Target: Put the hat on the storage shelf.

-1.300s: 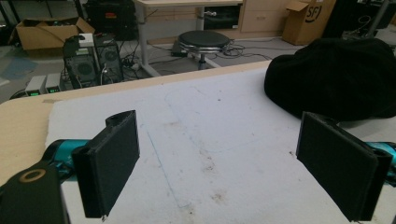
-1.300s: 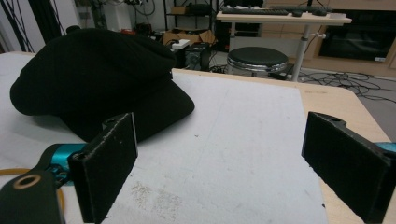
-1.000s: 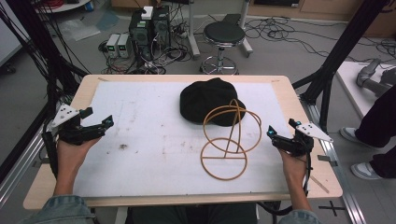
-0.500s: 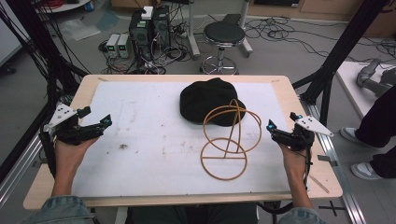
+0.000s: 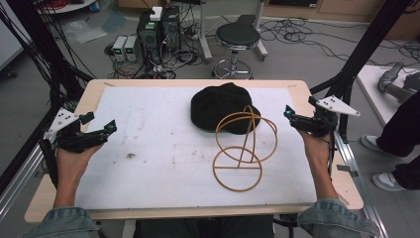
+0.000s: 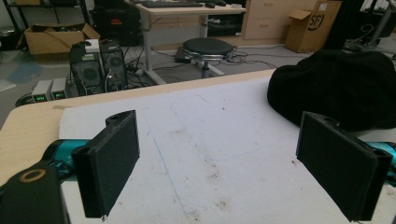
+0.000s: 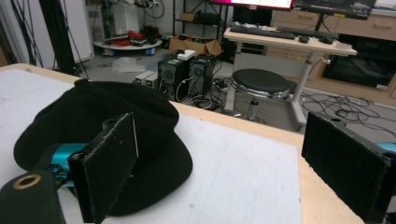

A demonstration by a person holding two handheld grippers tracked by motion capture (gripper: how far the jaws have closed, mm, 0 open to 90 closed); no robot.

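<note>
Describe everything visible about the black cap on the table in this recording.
The black fabric cap looks soft and matte, with a rounded crown and a short brim. It lies crown up on the white mat toward the far edge of the table, right of centre. A tan wire stand made of rings sits just in front, its upper loops overlapping the brim in the high view; whether they touch cannot be told. Neither hand-held gripper touches it; both are open at the table's sides.

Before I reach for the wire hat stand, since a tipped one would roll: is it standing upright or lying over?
Upright. The wire hat stand rests on its flat ring base on the white mat, loops rising above.
</note>
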